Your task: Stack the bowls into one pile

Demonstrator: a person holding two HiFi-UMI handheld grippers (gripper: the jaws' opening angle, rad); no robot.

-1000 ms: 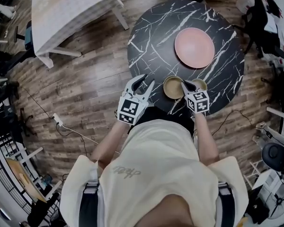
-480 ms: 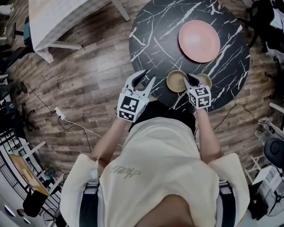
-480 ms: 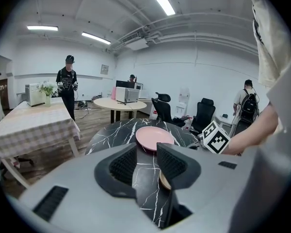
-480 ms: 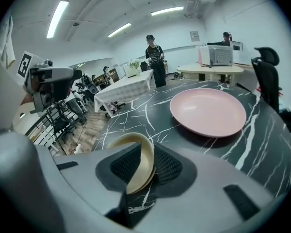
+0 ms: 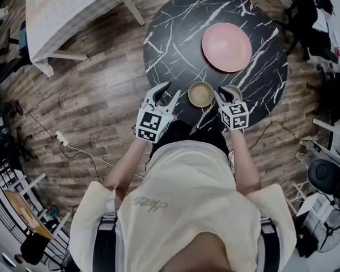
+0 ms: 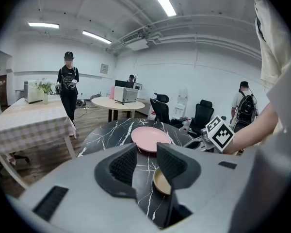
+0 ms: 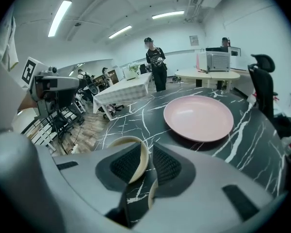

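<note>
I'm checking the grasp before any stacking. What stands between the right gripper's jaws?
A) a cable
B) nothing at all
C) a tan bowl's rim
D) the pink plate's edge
C: in the right gripper view the tan bowl's rim runs between the jaws of the right gripper, which have just been opening; the pink plate lies well beyond them.

Nothing is legible; the shirt point(image 5: 181, 205) bears an unreadable script print.
</note>
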